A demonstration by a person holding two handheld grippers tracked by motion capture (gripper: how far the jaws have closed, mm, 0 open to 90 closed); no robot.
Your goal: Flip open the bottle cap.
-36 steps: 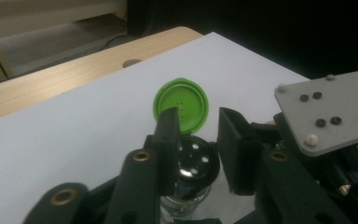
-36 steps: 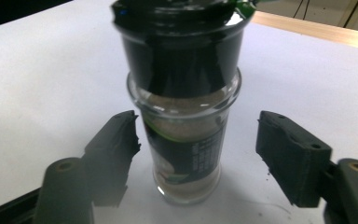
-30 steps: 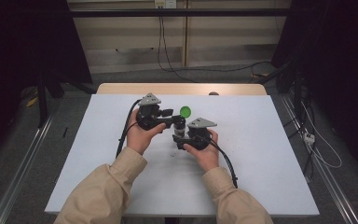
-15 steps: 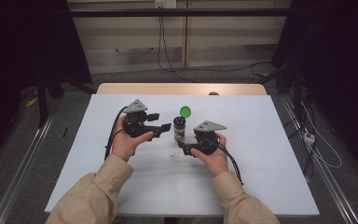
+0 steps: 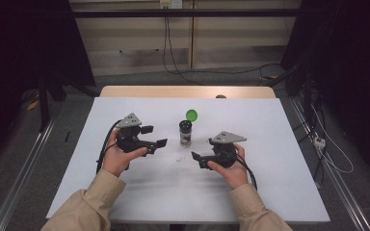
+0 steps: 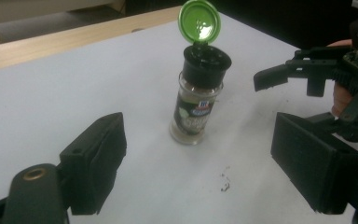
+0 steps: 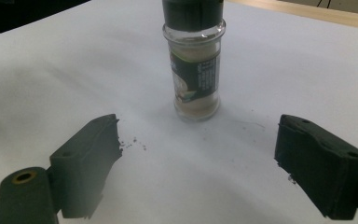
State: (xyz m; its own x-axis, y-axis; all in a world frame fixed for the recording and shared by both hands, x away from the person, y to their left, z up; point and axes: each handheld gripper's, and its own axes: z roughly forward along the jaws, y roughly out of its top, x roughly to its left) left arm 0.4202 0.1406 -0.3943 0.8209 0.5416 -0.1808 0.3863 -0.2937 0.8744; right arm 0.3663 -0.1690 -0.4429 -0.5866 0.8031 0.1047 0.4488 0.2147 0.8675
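At the centre of the high view, a small glass spice jar (image 5: 185, 134) with a black shaker top and flipped-up green lid (image 5: 191, 115) stands upright on the white table (image 5: 279, 144). Our left gripper (image 5: 156, 137) and right gripper (image 5: 197, 160) flank it, jaws wide, empty. We judge closing the lid wants one gripper steadying the glass low.

spice jar (image 7: 196, 56) top and cap cut off by upper edge in right gripper view; label (image 6: 193, 114) text blurred, mostly unreadable in left gripper view; dark specks (image 6: 224, 183) on table (image 5: 279, 144) too small to identify
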